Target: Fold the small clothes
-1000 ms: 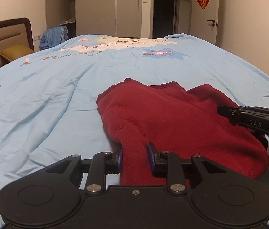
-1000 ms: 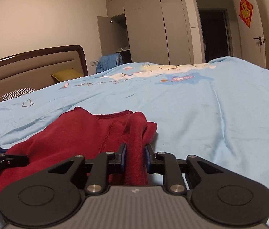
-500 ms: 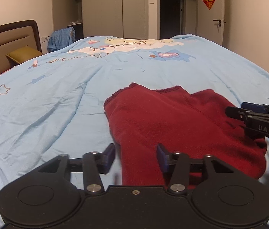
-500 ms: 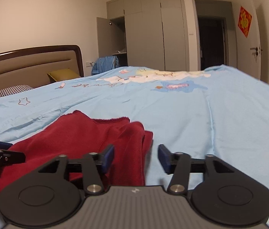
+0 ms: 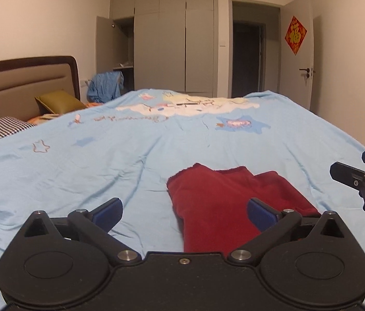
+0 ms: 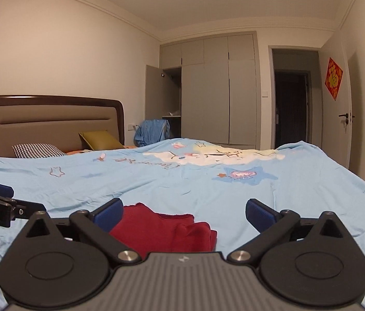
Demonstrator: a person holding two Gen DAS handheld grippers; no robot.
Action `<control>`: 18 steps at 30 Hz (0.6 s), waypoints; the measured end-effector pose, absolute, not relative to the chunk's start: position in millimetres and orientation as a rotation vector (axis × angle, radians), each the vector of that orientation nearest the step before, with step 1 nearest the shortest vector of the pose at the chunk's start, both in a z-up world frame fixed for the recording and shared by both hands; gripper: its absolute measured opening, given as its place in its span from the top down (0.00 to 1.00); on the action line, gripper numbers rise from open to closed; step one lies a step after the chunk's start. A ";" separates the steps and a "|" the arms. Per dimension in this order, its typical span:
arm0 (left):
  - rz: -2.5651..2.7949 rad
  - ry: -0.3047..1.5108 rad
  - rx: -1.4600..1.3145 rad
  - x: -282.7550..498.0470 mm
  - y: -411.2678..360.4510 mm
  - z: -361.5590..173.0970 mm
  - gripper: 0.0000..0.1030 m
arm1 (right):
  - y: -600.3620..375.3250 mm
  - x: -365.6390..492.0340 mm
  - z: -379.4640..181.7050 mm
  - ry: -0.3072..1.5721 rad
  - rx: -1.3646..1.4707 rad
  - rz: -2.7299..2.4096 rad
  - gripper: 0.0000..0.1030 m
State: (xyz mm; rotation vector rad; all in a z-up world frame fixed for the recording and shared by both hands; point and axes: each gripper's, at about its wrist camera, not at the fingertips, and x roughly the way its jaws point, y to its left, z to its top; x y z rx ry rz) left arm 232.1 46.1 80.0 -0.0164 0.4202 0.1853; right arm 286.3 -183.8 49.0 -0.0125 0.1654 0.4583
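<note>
Left gripper [image 5: 183, 211]: jaws spread wide, nothing between the blue pads; raised above the near end of the garment.
Right gripper [image 6: 183, 213]: jaws likewise wide apart and empty; its tip also shows at the right edge of the left wrist view.
Red garment [image 5: 230, 203]: folded dark-red knit, flat on the bed cover, near edge of the bed; a second layer peeks out along its right side. In the right wrist view it lies low between the fingers, partly hidden by the gripper body.
Bed cover [image 5: 104, 160]: light blue, wrinkled, cartoon print toward the far end, small star outlines to the left.
Headboard [image 6: 53, 119]: brown frame, padded panel, far left.
Pillows: checked pillow [image 6: 37, 150] and olive cushion [image 6: 101, 140] against the headboard.
Wardrobe [image 6: 216, 93]: grey doors, leftmost one ajar; blue cloth [image 6: 152, 129] draped in front.
Doorway [image 6: 292, 106]: dark, beyond the bed.
Door [image 5: 305, 62]: white, red diamond decoration [image 5: 296, 35] on it.
Obstructions: none lying on the garment.
</note>
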 end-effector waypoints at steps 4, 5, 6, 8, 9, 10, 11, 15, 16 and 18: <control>0.200 0.395 -0.009 199.5 38.3 86.5 0.01 | -189.6 254.4 56.3 0.141 -0.001 0.458 0.00; 0.203 0.392 -0.008 191.2 35.9 85.5 0.01 | -191.8 245.0 57.1 0.132 0.000 0.459 0.00; 0.206 0.390 -0.006 182.6 33.0 83.9 0.01 | -194.0 236.3 57.3 0.126 0.001 0.458 0.00; 0.204 0.392 -0.001 165.9 27.1 78.6 0.01 | -198.9 218.5 55.8 0.118 0.009 0.452 0.00; 0.201 0.395 0.004 158.5 24.0 75.6 0.01 | -202.0 209.0 54.0 0.117 0.013 0.448 0.00; 0.202 0.398 0.008 150.3 21.2 71.7 0.01 | -205.2 199.5 51.9 0.115 0.015 0.443 0.00; 0.203 0.400 0.010 142.5 18.3 68.2 0.01 | -209.0 190.4 49.1 0.116 0.018 0.437 0.00; 0.195 0.399 -0.006 112.9 12.4 52.6 0.01 | -219.2 154.9 35.2 0.123 0.019 0.405 0.00; 0.195 0.402 -0.016 106.6 11.9 48.3 0.01 | -221.3 147.3 31.0 0.128 0.020 0.395 0.00; 0.193 0.406 -0.029 96.3 10.4 40.0 0.01 | -225.2 131.8 21.6 0.136 0.023 0.372 0.00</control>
